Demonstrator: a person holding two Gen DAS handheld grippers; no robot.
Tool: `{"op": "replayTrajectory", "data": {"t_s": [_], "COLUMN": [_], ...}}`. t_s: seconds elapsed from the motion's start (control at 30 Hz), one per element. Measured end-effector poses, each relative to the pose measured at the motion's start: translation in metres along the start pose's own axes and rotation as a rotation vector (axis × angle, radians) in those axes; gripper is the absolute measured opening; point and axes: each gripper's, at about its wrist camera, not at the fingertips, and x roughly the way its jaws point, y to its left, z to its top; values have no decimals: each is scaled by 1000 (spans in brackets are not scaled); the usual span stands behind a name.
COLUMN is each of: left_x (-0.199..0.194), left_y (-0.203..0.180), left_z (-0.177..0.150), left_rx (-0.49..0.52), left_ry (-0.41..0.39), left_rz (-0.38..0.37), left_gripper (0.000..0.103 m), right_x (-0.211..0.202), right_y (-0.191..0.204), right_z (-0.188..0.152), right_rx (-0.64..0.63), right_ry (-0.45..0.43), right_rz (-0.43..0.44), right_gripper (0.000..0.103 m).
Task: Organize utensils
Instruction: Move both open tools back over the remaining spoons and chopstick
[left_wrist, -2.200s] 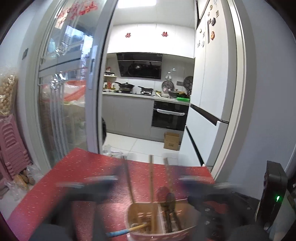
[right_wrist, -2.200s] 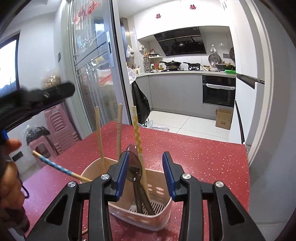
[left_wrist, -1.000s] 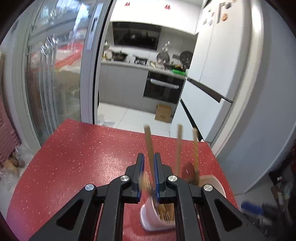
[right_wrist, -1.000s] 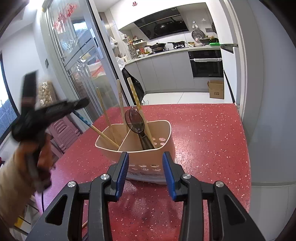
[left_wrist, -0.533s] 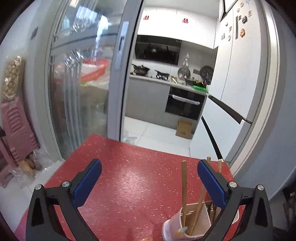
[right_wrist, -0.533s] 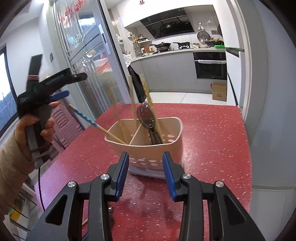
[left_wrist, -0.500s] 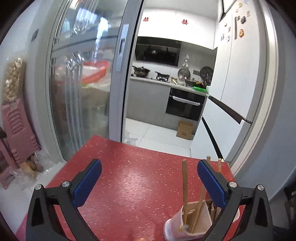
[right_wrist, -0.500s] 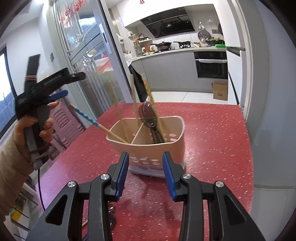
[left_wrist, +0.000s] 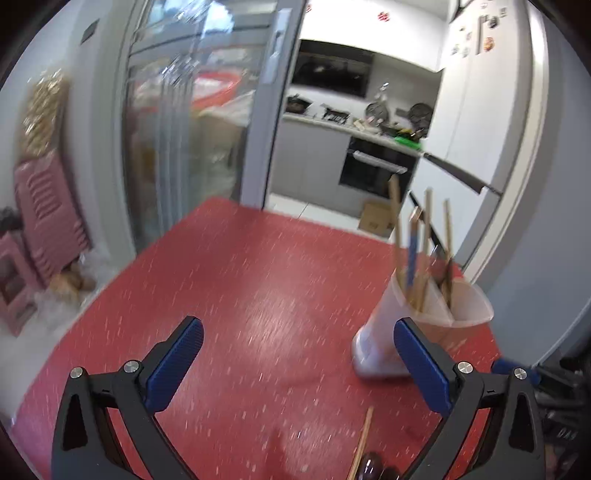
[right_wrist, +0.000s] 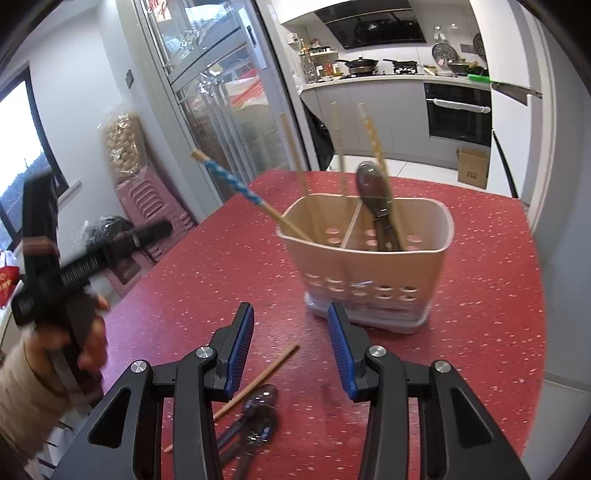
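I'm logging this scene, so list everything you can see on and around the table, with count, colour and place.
Table: one, red speckled, under everything.
Caddy: one, beige, two compartments, far right of table.
Chopsticks in caddy: four, wooden, one blue-patterned and leaning left.
Spoon in caddy: one, dark, right compartment.
Loose chopstick: one, wooden, flat on table near edge.
Loose spoons: two, dark, beside loose chopstick.
Stools: pink stack, left of table.
Left gripper: black, blue pads, open, empty.
Right gripper: same, open, empty.

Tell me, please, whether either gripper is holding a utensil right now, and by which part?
Neither: the left gripper and the right gripper are both open and hold nothing.
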Motion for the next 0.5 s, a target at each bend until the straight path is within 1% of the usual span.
{"op": "replayTrajectory", "data": {"t_s": [0.07,0.13,0.23,0.37,0.43,0.5], "left_x": [3,8,15,15,15,18], "left_y": [1,-2,-10,-12,-13,-16], "left_z": [-16,-35,-64,-91,-103,-112], "left_rx": [10,61,151,196,215,241], "left_ry": [42,96,179,261,304,333], "left_rz": [5,17,22,-28,-55,-66], "left_gripper": [103,103,103,103,103,103], "right_x": [6,12,23,31,33,34], "right_y": [6,11,18,25,29,33], "right_z": [-6,-16,-37,-72,-86,-99], "right_rx": [5,3,2,45,57,72], "right_ry": [32,78,163,264,300,332], "right_rz": [2,-15,-67,-98,-118,-136], "right_gripper": [45,45,45,45,45,45]}}
